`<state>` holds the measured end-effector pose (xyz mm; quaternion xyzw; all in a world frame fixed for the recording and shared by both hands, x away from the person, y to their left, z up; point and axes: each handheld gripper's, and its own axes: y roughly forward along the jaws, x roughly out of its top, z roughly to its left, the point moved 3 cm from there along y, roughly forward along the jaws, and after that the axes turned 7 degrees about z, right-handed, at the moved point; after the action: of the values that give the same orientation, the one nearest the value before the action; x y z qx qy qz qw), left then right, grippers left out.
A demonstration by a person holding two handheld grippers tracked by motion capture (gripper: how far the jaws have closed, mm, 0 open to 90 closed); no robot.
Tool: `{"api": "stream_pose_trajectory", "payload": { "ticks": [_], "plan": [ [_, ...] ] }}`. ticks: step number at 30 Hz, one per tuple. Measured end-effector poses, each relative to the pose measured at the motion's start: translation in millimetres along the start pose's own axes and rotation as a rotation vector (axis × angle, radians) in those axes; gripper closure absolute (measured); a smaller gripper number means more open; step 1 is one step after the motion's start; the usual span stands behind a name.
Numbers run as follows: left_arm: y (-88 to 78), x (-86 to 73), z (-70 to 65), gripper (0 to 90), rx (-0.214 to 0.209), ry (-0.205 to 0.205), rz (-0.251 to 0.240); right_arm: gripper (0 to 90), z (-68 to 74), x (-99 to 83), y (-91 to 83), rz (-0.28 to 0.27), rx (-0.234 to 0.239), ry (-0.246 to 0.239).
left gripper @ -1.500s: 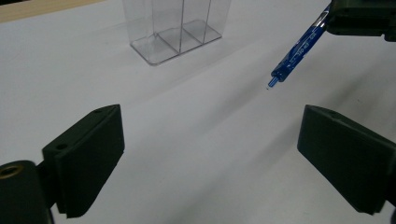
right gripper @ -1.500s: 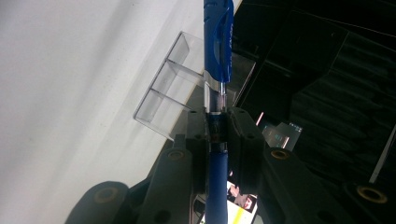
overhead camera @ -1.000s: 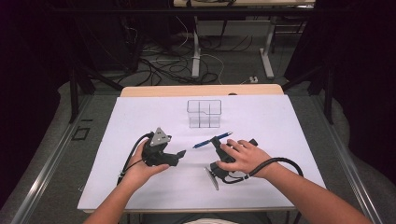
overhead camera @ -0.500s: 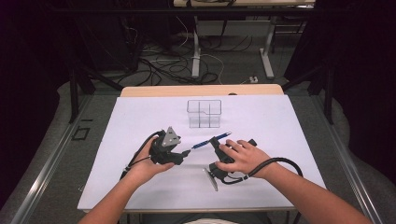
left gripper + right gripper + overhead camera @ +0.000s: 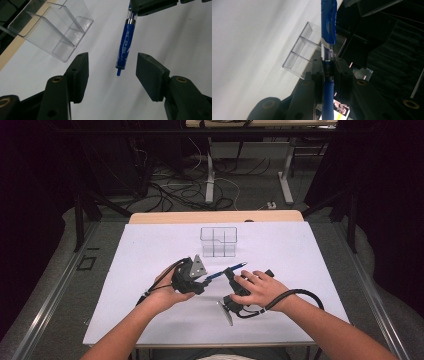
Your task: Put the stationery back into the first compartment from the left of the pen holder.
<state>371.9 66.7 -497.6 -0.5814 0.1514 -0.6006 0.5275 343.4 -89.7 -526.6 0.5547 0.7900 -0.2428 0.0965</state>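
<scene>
We have the blue gel pen point(image 5: 223, 272) clamped in the right tool point(image 5: 327, 72), held above the bench point(image 5: 300, 250). Our left tool point(image 5: 112, 71), jaws just closing, brackets its end without touching; handover and clear organizer point(image 5: 218, 241) remain.

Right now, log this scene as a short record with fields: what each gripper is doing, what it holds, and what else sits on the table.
right gripper: shut on the blue plastic pen, clamped around its middle
left gripper: jaws have just been closing; the pen's tip end lies between them, pads not touching it
pen attitude: held above the white table cover, off the surface
other item: clear plastic divided organiser, standing beyond the grippers, compartments look empty
</scene>
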Motion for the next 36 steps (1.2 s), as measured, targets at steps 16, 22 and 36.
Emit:
{"api": "stream_pose_trajectory", "payload": {
  "ticks": [16,22,36],
  "plan": [
    [14.6,15.8,-9.0,57.4,-0.017,0.01,0.032,79.4,1.4,4.8,0.1,-0.006,-0.002,-0.003],
    [20.4,21.6,-13.1,63.3,-0.02,0.024,0.049,79.4,1.7,7.9,0.1,-0.018,-0.008,0.005],
    [25.8,25.3,-17.6,75.9,-0.01,0.045,0.087,79.3,1.8,13.1,-0.7,-0.025,-0.004,-0.017]
  ]
}}
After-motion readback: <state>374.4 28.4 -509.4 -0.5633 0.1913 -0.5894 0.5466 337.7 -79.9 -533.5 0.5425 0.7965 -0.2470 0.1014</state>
